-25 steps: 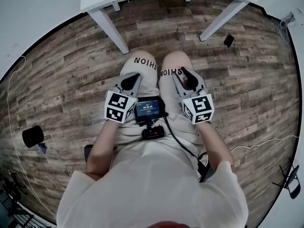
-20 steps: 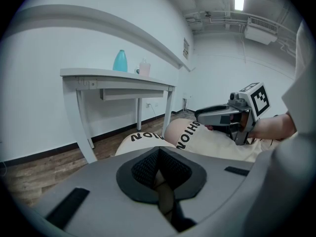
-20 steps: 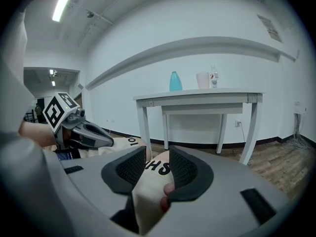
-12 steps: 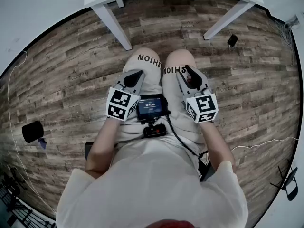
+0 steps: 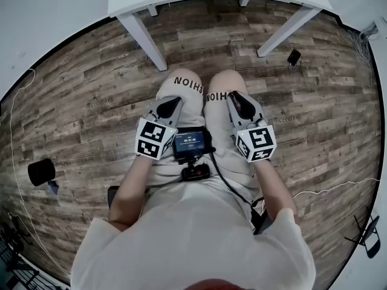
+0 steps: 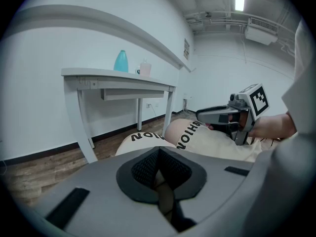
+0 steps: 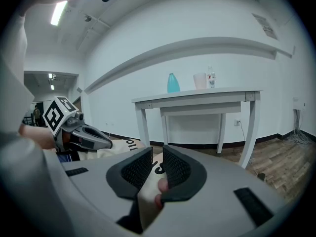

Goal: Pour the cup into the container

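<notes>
A white table (image 7: 197,97) stands ahead of me. On it are a teal container (image 7: 173,83), a pale cup (image 7: 199,81) and a small clear bottle (image 7: 212,78). The left gripper view shows the container (image 6: 121,61) and cup (image 6: 144,68) too. Both are far from my grippers. My left gripper (image 5: 172,104) rests on the person's left thigh, shut with nothing in it. My right gripper (image 5: 234,96) lies on the right thigh. Its jaws have just been closing, with nothing between them, and only a narrow slit shows.
A black device with a small screen (image 5: 190,142) sits on the lap between the grippers. White table legs (image 5: 142,38) stand on the wood floor ahead. A black object (image 5: 41,172) lies on the floor at the left and a small dark one (image 5: 293,56) near the right leg.
The head view has shifted slightly. Both grippers stay resting on the thighs.
</notes>
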Available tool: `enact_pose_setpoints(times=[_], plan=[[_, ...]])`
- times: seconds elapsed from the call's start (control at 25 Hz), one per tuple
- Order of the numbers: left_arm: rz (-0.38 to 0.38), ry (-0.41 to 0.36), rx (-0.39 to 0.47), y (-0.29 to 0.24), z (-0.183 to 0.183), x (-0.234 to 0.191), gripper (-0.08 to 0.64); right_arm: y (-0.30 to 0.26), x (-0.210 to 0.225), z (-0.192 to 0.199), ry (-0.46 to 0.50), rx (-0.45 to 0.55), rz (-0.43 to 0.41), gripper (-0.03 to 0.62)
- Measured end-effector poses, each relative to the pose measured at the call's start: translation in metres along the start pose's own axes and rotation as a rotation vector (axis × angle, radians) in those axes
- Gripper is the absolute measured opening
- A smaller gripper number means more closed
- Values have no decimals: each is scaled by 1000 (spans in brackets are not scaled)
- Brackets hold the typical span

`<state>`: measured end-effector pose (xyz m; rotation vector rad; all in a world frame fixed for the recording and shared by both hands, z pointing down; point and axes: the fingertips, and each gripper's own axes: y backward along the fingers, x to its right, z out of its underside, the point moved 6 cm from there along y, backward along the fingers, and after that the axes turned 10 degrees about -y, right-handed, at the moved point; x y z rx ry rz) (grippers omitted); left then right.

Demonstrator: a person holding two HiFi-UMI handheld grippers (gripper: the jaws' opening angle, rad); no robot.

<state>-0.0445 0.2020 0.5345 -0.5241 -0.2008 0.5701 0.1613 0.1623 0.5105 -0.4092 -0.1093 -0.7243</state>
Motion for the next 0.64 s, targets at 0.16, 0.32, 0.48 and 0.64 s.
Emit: enact_pose_setpoints(times=[0.16, 0.32, 0.48, 0.64], plan=[[1, 2, 3, 0, 1, 0, 11, 0, 0, 0, 5, -3, 9, 50], [3, 6, -1, 2, 2, 2, 11, 2, -2, 2, 2, -8, 13, 46], [5, 3, -6, 6, 2, 4, 11, 5, -4, 2, 0, -9, 19, 46], [18, 33, -40, 22, 18, 22, 11, 21, -17, 18, -28, -47, 20, 46]])
